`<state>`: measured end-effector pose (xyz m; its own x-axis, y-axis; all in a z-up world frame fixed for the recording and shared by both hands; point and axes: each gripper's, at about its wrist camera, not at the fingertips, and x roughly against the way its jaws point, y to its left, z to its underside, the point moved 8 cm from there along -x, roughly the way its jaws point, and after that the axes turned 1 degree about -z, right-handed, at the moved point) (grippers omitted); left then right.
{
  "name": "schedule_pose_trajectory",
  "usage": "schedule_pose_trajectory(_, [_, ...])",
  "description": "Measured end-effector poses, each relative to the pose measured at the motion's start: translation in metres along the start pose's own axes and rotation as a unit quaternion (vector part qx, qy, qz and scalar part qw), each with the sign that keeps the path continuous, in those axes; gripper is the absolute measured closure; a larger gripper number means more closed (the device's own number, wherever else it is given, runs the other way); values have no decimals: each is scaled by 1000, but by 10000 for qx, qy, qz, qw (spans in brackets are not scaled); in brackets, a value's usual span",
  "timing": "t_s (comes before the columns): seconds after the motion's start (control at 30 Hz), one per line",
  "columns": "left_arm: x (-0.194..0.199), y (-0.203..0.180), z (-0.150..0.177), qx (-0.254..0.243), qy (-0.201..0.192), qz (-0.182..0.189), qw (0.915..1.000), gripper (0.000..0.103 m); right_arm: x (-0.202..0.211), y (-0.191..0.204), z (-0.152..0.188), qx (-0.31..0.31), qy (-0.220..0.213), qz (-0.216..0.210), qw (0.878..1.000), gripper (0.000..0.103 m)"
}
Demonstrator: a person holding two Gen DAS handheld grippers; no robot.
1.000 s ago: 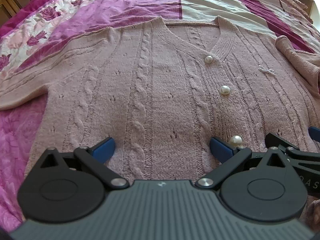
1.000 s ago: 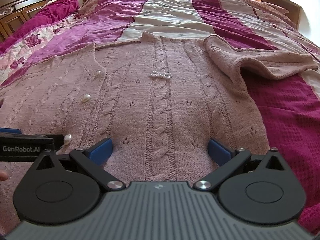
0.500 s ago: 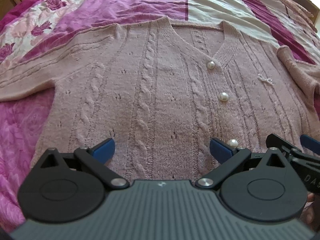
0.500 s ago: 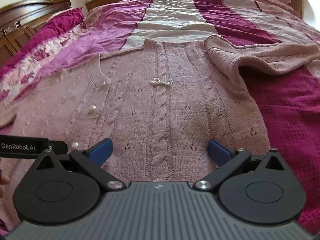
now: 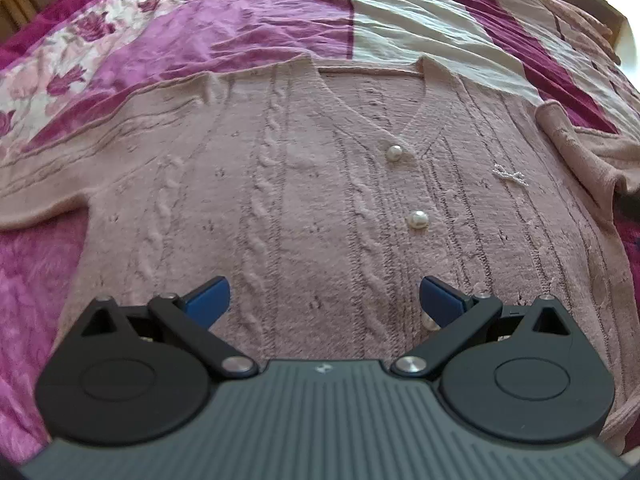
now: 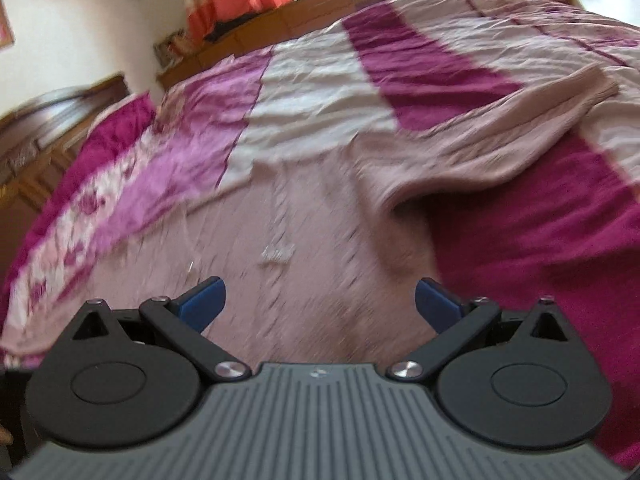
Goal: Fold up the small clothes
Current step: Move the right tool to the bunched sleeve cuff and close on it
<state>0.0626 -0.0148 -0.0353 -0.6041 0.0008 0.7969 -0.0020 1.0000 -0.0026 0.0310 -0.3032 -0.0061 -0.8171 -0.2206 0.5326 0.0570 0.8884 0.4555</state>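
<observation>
Both pairs of blue-tipped fingers are spread wide with nothing between them. In the left wrist view, the left gripper [image 5: 324,300] hovers over the near hem of a dusty-pink cable-knit cardigan with pearl buttons [image 5: 304,184], which lies face up and mostly flat on a bed covered by a magenta, cream and floral striped bedspread [image 5: 248,12]. Two pearl buttons [image 5: 417,220] run down the cardigan's front, right of centre; a third peeks out beside the gripper's right finger. The left sleeve [image 5: 44,176] stretches out flat to the far left.

The right wrist view is heavily blurred. The right gripper [image 6: 318,300] is also above the knit, nearer its right side, where the right sleeve [image 6: 492,132] lies rumpled and bunched across the bedspread rather than smooth.

No fold appears made yet. To do this step well, the person would likely straighten the rumpled right sleeve first, then pinch only the knit at a sleeve or side edge, not the bedspread beneath, and carry it across evenly so the buttons stay aligned.
</observation>
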Motion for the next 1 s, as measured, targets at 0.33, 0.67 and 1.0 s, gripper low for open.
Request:
schedule_pose_trajectory(0.33, [-18, -1, 7, 81, 303, 72, 9995, 0, -5, -109, -72, -455, -667, 766, 9938, 0])
schedule_pose_trajectory(0.67, [-22, -5, 11, -57, 230, -71, 9997, 0, -49, -207, -113, -1218, -813, 1067, 9835, 0])
schedule_pose_trajectory(1.0, [-23, -6, 13, -173, 124, -65, 9998, 0, -96, -225, -132, -1277, -1067, 1312, 9773, 0])
